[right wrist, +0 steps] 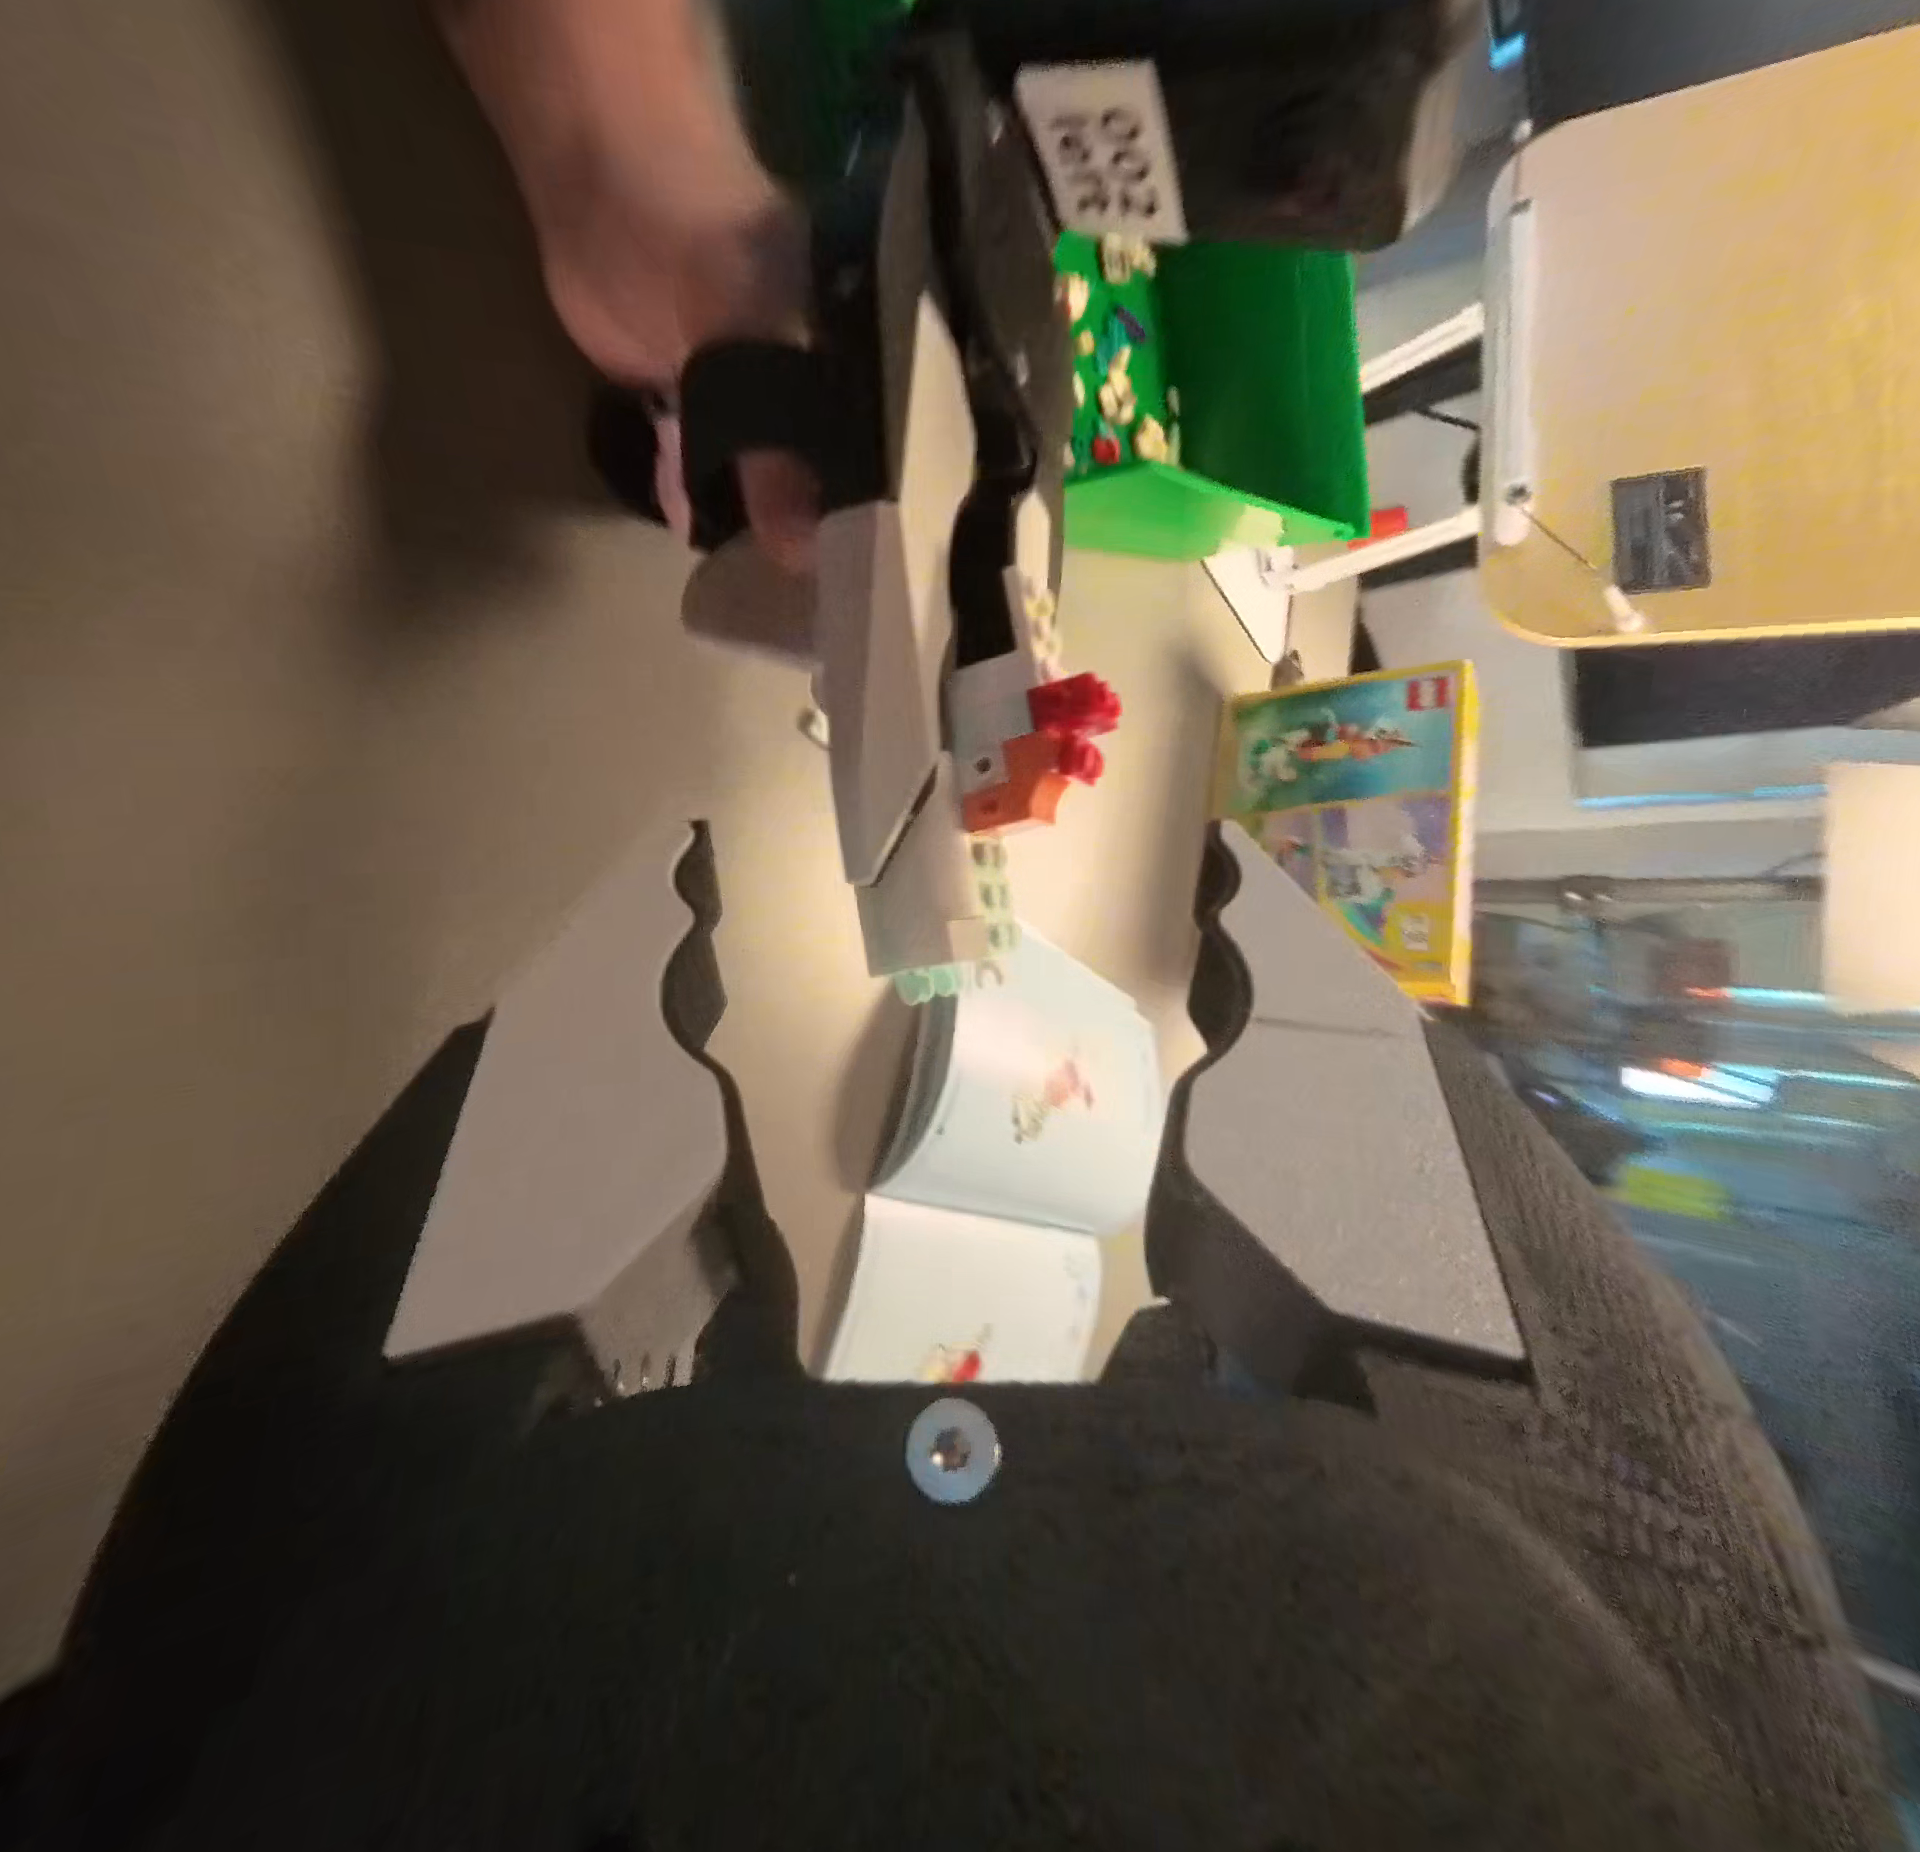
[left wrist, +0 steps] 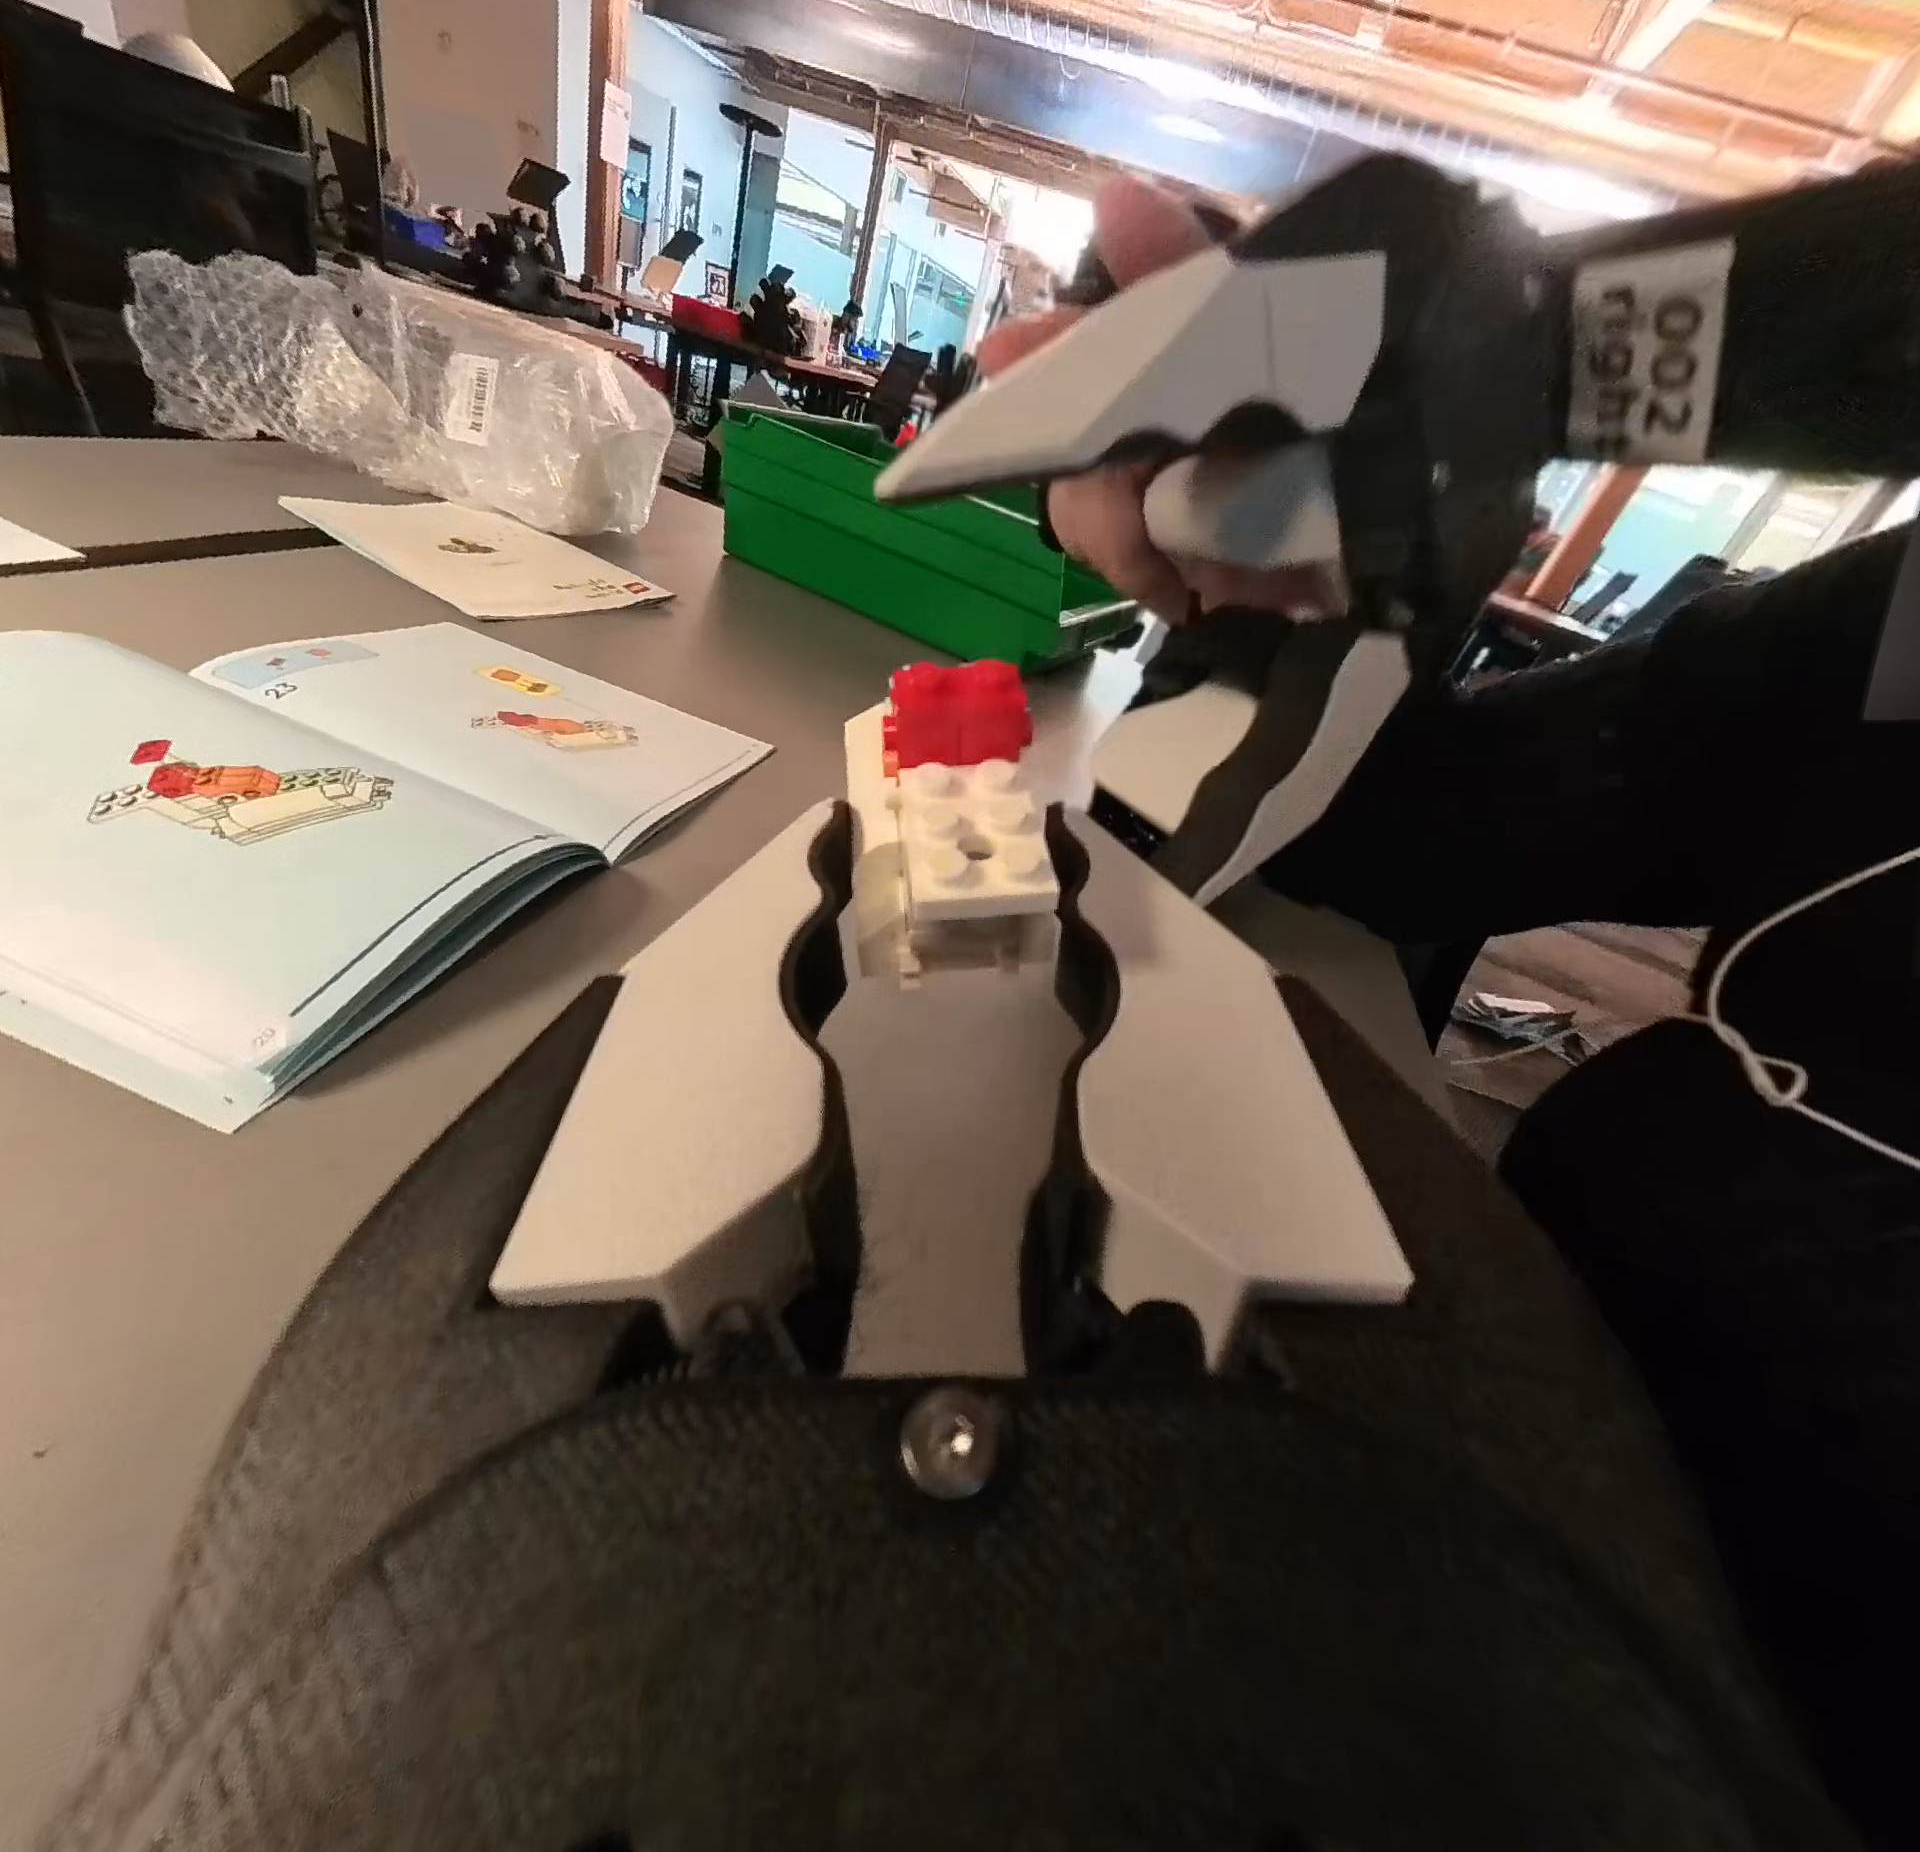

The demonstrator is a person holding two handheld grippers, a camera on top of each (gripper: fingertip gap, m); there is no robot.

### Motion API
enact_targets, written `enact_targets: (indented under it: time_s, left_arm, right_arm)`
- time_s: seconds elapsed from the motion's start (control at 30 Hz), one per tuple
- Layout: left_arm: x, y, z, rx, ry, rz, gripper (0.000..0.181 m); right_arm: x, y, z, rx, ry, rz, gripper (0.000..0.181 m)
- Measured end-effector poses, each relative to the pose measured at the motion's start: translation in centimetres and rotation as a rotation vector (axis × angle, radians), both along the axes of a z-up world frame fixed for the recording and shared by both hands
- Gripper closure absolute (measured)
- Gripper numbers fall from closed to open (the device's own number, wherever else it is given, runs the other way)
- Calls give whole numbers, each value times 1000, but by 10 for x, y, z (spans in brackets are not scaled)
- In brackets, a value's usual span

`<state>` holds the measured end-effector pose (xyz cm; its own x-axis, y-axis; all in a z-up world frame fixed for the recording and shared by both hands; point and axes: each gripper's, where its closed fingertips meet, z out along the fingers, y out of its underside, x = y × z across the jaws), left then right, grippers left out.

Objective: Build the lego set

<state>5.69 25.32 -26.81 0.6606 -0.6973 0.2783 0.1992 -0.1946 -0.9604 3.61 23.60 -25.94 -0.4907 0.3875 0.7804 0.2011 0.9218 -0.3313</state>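
The left hand-held gripper (left wrist: 951,846) is clamped on the lego build (left wrist: 961,836), its two white fingers squeezing the white plate section from either side, studs up, with the red bricks (left wrist: 958,713) stacked at the far end, at 12 o'clock from the fingertips. The build sits lifted just off the grey worktop (left wrist: 156,1231). Over at 2 o'clock in the left wrist view comes the right hand-held gripper (left wrist: 1049,659), fingers spread wide apart, one white finger above the red bricks and the other below and to the right, nothing between them. A person's hand (left wrist: 1174,545) wraps its handle. From the right wrist view the picture is rolled on its side and blurred, but the right hand-held gripper (right wrist: 956,846) shows its fingers well apart, and between them, farther off, the left hand-held gripper (right wrist: 935,753) grips the lego build (right wrist: 1023,763), red and orange pieces sticking out to 3 o'clock. Moving outward: an open instruction booklet (left wrist: 260,867) lies flat on the worktop at 9 o'clock from the build, and a second, closed booklet (left wrist: 488,561) rests beyond it at 11 o'clock. Behind that sits a crumpled clear plastic bag (left wrist: 395,379). A green bin (left wrist: 914,545) stands at 12 o'clock past the build; the right wrist view shows loose pieces (right wrist: 1117,379) lying inside it. The yellow lego box (right wrist: 1361,826) stands at 3 o'clock in that view.
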Motion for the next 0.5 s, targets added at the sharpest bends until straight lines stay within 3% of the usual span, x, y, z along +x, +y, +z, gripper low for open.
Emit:
enact_targets:
  time_s: [0.13,0.5]
  left_arm:
    - [0,-2,5,16,-45,-16,145]
    - [-5,-3,12,17,-115,-24,145]
  right_arm:
    - [-9,9,-14,216,10,-56,90]
    - [-17,6,-5,295,23,-102,106]
